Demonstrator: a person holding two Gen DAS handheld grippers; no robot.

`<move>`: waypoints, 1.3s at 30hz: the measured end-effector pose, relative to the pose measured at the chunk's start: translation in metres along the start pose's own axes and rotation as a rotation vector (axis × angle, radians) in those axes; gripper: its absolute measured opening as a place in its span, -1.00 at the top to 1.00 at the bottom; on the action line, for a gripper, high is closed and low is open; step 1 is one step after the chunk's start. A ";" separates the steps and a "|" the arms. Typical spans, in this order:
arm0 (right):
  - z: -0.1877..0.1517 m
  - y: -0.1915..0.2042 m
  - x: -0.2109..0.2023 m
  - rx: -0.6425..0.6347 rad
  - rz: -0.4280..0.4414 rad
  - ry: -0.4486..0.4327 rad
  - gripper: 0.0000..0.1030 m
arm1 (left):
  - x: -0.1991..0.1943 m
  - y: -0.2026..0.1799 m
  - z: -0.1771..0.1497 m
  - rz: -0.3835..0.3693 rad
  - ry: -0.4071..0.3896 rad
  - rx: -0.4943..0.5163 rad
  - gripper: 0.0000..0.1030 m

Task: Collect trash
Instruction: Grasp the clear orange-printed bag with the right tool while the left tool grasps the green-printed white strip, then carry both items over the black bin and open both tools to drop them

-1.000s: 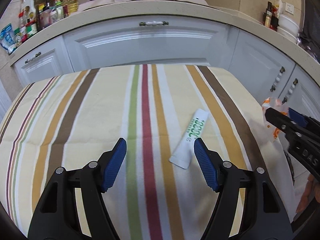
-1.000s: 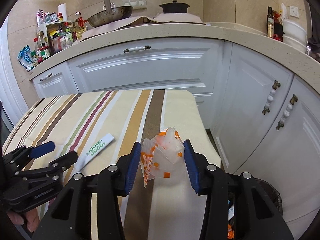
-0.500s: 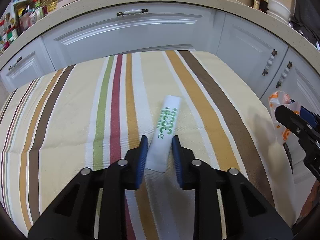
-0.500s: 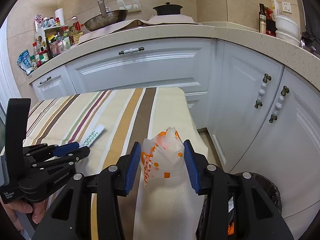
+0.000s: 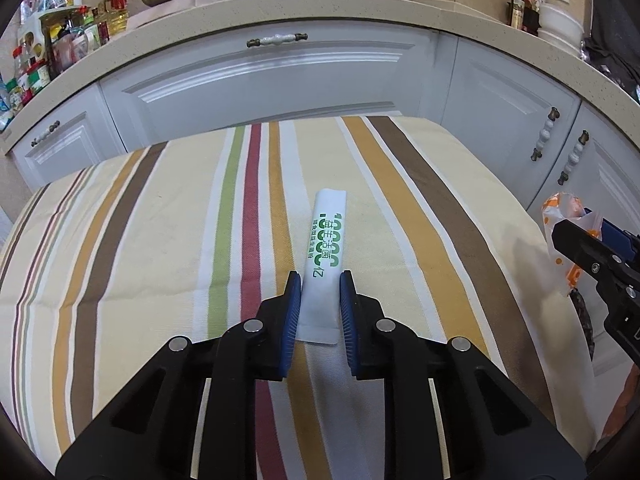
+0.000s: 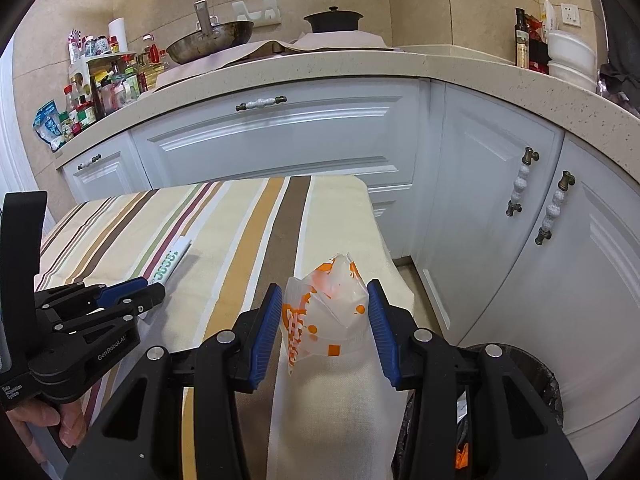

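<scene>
1. The left gripper (image 5: 319,292) hangs over the striped cloth (image 5: 120,240) on the worktop; its jaws are closing, with the near end of a white sachet (image 5: 324,256) between the blue pads (image 5: 293,308), which meet its edges.
2. The sachet lies flat on the cloth, green print up, pointing from the gripper toward the cabinets (image 5: 272,80); in the right wrist view the sachet (image 6: 170,258) shows just beyond the left gripper (image 6: 154,288), with the person's fingers (image 6: 68,420) on the handle below.
3. The right gripper (image 6: 326,312) is beside the cloth's right edge, off the sachet's right side; its jaws pinch a crumpled clear wrapper (image 6: 324,316) with orange print, held clear of the cloth.
4. From the left wrist the wrapper (image 5: 560,216) and right gripper (image 5: 580,240) sit at the cloth's right edge, well apart from the sachet.
5. A dark bin (image 6: 540,384) stands on the floor right of the cloth, under the right gripper, against the cabinets (image 6: 500,240).
</scene>
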State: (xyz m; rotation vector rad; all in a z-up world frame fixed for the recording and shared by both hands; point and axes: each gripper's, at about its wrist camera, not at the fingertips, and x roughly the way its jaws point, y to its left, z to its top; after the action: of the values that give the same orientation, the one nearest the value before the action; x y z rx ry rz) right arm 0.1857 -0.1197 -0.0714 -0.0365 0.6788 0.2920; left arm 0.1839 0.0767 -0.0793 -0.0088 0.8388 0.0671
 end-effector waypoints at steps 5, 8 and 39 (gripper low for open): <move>-0.001 0.001 -0.008 -0.002 -0.006 -0.012 0.15 | -0.013 0.002 0.000 0.009 -0.026 -0.007 0.62; -0.001 0.003 -0.014 -0.003 -0.010 -0.022 0.15 | -0.022 0.004 0.000 0.009 -0.043 -0.013 0.62; -0.014 -0.005 -0.117 0.005 -0.119 -0.174 0.15 | -0.149 -0.017 -0.011 -0.045 -0.273 -0.003 0.62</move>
State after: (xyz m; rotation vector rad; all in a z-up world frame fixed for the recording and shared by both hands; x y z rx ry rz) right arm 0.0923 -0.1561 -0.0096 -0.0455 0.5029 0.1767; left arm 0.0777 0.0510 0.0235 -0.0207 0.5654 0.0257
